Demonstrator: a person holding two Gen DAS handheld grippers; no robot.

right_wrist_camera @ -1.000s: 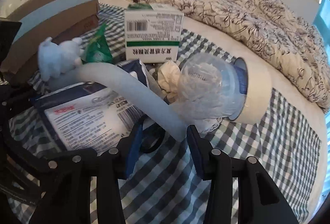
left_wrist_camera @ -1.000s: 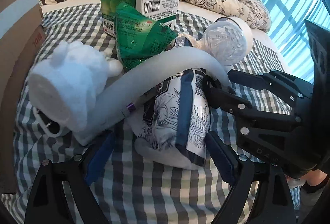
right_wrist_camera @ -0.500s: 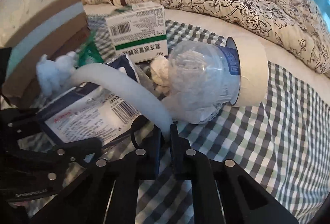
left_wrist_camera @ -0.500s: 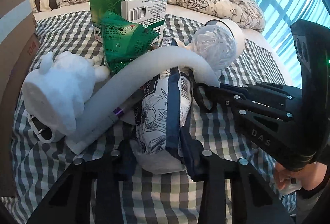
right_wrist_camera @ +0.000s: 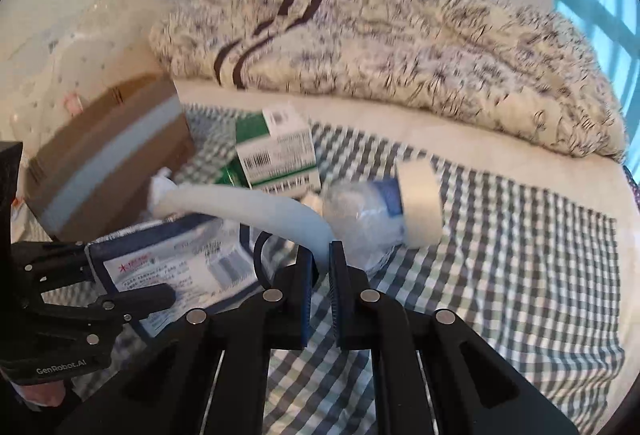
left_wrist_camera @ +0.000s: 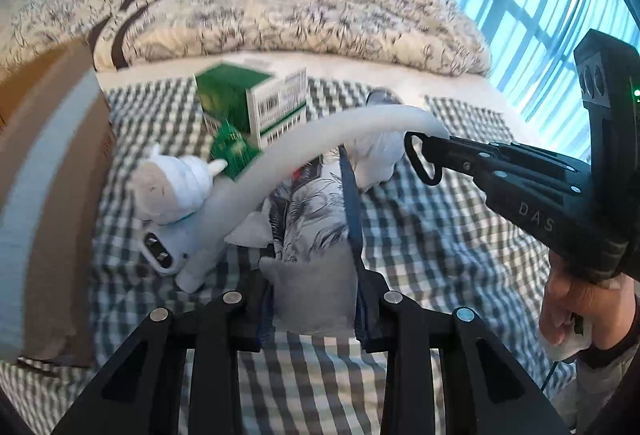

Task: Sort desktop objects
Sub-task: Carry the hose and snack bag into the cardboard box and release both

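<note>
My left gripper (left_wrist_camera: 314, 311) is shut on the near end of a blue-and-white tissue pack (left_wrist_camera: 316, 223), which points away from me. The same pack (right_wrist_camera: 172, 267) appears in the right wrist view, clamped at the lower left. My right gripper (right_wrist_camera: 322, 255) is shut on one end of a bent white foam tube (right_wrist_camera: 248, 203). That tube (left_wrist_camera: 320, 139) arcs over the pack to the right gripper (left_wrist_camera: 428, 147). A black loop (left_wrist_camera: 424, 163), like a scissor handle, sits at that gripper's tip. A white plush toy (left_wrist_camera: 172, 187) lies by the tube's other end.
A green-and-white box (left_wrist_camera: 256, 103) and a green packet (left_wrist_camera: 232, 151) lie behind the pile on the checked cloth (right_wrist_camera: 520, 255). A clear bottle (right_wrist_camera: 360, 215) carries a tape roll (right_wrist_camera: 420, 203). A cardboard box (right_wrist_camera: 108, 155) stands at the left. A floral duvet (right_wrist_camera: 400, 35) is behind.
Both grippers went from open to shut, the left on the tissue pack, the right on the tube's end. Both have since drawn back and up, and the pile looks farther away.
</note>
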